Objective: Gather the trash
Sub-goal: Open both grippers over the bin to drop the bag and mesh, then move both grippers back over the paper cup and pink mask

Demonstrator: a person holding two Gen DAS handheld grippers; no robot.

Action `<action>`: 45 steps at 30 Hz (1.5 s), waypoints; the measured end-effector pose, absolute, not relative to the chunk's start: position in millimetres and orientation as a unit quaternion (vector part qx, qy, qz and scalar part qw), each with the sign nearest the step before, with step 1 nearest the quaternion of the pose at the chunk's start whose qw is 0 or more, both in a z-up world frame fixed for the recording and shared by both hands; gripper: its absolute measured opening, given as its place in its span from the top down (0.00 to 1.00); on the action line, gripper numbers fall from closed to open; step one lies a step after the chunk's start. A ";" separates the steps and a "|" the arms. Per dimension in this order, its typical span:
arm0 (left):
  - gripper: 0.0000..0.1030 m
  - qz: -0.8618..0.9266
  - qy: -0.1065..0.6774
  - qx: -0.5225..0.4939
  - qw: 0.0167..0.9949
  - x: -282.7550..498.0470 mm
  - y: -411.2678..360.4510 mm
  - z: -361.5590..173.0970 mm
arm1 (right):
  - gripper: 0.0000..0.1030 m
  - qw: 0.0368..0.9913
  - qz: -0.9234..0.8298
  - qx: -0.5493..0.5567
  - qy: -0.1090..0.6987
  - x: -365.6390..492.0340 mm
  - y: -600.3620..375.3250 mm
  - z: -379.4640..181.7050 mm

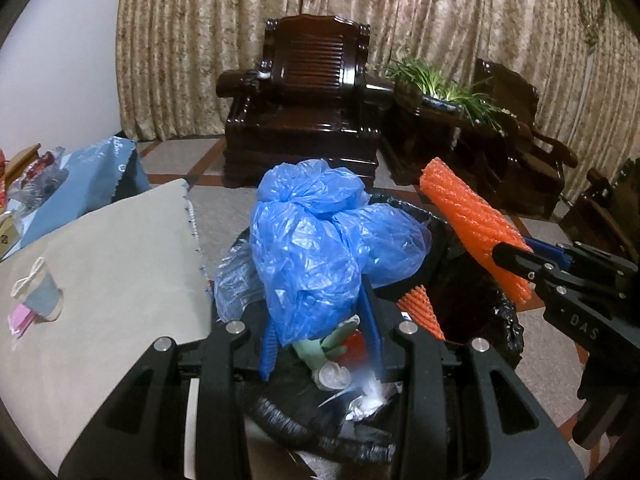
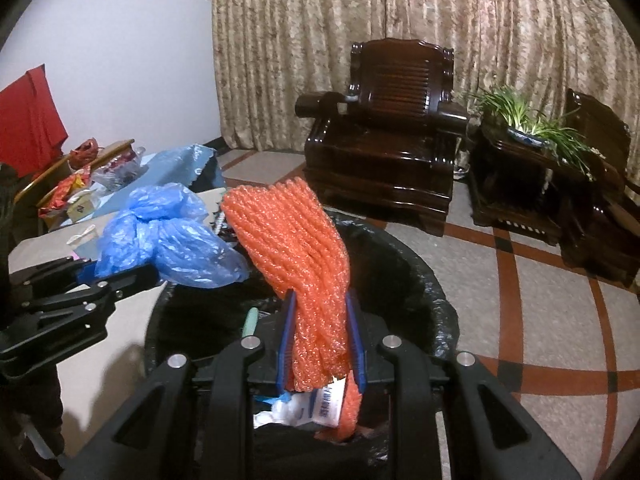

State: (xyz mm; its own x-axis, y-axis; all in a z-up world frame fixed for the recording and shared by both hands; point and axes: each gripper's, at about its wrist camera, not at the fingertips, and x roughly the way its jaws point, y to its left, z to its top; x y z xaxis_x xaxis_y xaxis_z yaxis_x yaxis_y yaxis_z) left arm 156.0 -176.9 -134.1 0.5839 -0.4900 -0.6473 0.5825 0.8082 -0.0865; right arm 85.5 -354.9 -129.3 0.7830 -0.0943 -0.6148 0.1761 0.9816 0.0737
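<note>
A bundle of crumpled blue plastic bags [image 1: 320, 240] is clamped between the blue pads of the left gripper [image 1: 320, 336]; an orange foam net sleeve [image 2: 308, 280] is pinched between the pads of the right gripper [image 2: 320, 340]; both loads are held over the mouth of the black-lined trash bin [image 2: 420, 280], which stands just beside the cloth-covered table [image 1: 120, 260] and already holds paper and wrappers. The plastic bundle billows well beyond the pads and leans toward the table side, so part of it could be left draped over the rim or dropped onto the table if released there; the net's free end rises above the rim and could snag on the liner or be tipped outside; the two grippers are close together and could be knocked.
</note>
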 end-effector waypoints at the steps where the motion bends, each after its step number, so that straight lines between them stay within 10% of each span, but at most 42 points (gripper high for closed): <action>1: 0.64 -0.304 0.344 0.068 0.886 158.6 -179.9 -136.1 | 0.76 0.941 -0.075 0.061 0.324 88.3 -356.8 -131.4; 14: 0.20 -0.288 0.347 0.047 0.891 168.4 -158.2 -136.9 | 0.07 0.938 -0.095 0.056 0.329 87.3 -361.5 -143.6; 45: 0.12 -0.011 0.333 -0.028 0.942 182.9 135.6 -121.9 | 0.06 0.945 0.091 0.020 0.315 189.2 -144.4 -127.5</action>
State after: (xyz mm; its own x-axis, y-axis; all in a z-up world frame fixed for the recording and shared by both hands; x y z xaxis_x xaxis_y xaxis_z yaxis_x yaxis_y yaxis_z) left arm 182.9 135.6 -121.9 0.7775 -0.0397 -0.6277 0.0018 0.9981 -0.0609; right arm 189.2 -144.4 -127.5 0.7855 0.1846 -0.5907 -0.1596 0.9826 0.0948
